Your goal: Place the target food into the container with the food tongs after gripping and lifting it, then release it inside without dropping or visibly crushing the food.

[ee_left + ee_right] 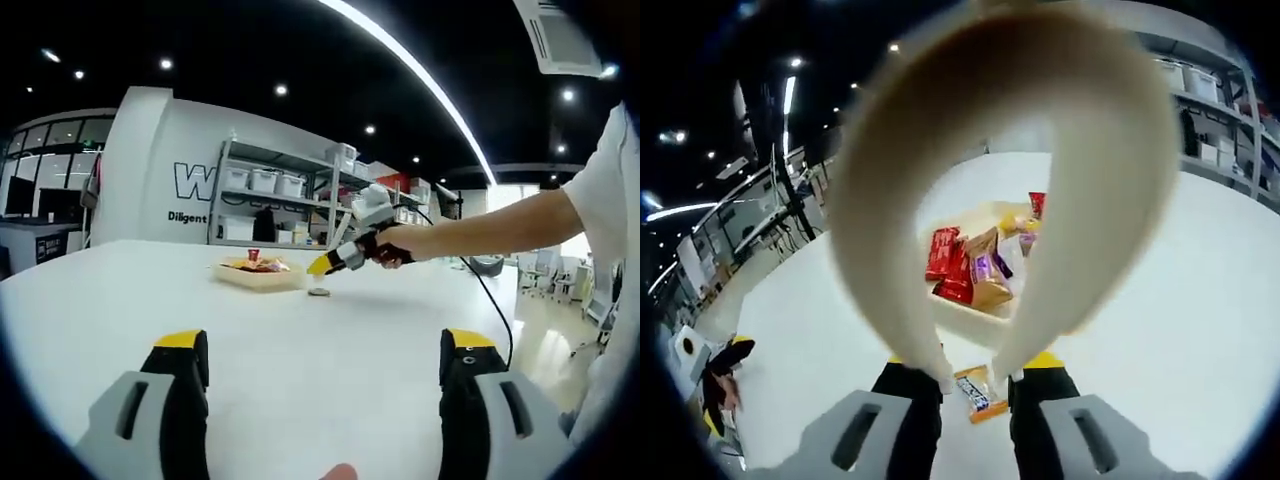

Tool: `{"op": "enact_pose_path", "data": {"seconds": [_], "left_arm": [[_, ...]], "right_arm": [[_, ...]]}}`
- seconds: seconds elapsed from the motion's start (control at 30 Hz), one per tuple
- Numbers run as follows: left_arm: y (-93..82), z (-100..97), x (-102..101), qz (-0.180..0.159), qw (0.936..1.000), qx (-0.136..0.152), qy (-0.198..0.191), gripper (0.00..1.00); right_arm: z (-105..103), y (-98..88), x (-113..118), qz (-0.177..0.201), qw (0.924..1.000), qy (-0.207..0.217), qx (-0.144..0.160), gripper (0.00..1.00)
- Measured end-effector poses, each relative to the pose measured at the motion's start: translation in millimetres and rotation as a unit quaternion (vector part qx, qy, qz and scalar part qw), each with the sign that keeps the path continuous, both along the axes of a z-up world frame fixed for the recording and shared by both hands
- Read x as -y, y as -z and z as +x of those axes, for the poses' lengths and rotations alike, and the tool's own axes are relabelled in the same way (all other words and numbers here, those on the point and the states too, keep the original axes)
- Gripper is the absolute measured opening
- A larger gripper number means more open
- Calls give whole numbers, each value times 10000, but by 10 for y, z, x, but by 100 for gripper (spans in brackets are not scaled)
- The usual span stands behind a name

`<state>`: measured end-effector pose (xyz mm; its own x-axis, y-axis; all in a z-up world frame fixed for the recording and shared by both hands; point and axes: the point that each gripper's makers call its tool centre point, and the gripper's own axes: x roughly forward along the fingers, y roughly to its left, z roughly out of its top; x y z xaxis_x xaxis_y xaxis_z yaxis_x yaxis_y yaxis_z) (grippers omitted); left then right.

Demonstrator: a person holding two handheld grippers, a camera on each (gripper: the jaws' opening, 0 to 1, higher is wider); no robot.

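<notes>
Two jaws of the right gripper [975,385] are squeezing cream food tongs [1000,180], tips straddling the snack packet [975,392] lying on the table [1180,300] beside the container [970,310], readying a pinch; left gripper [325,375] is idling wide open.

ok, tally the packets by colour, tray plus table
Red packets: 3
Tan packets: 1
Purple packets: 1
Orange packet on table, between the tongs tips: 1
Total: 6, though the tongs hide part of the tray.
</notes>
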<state>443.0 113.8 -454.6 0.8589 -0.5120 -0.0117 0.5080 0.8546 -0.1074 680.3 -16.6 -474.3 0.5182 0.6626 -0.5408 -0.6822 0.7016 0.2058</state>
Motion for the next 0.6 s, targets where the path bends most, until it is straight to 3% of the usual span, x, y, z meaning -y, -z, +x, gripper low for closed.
{"op": "enact_pose_path", "data": {"seconds": [0.6], "left_arm": [[0,-5,-7,-33,10000,1,7,94]], "right_arm": [[-61,166,-37,-296,9994,-178,56,19]]}}
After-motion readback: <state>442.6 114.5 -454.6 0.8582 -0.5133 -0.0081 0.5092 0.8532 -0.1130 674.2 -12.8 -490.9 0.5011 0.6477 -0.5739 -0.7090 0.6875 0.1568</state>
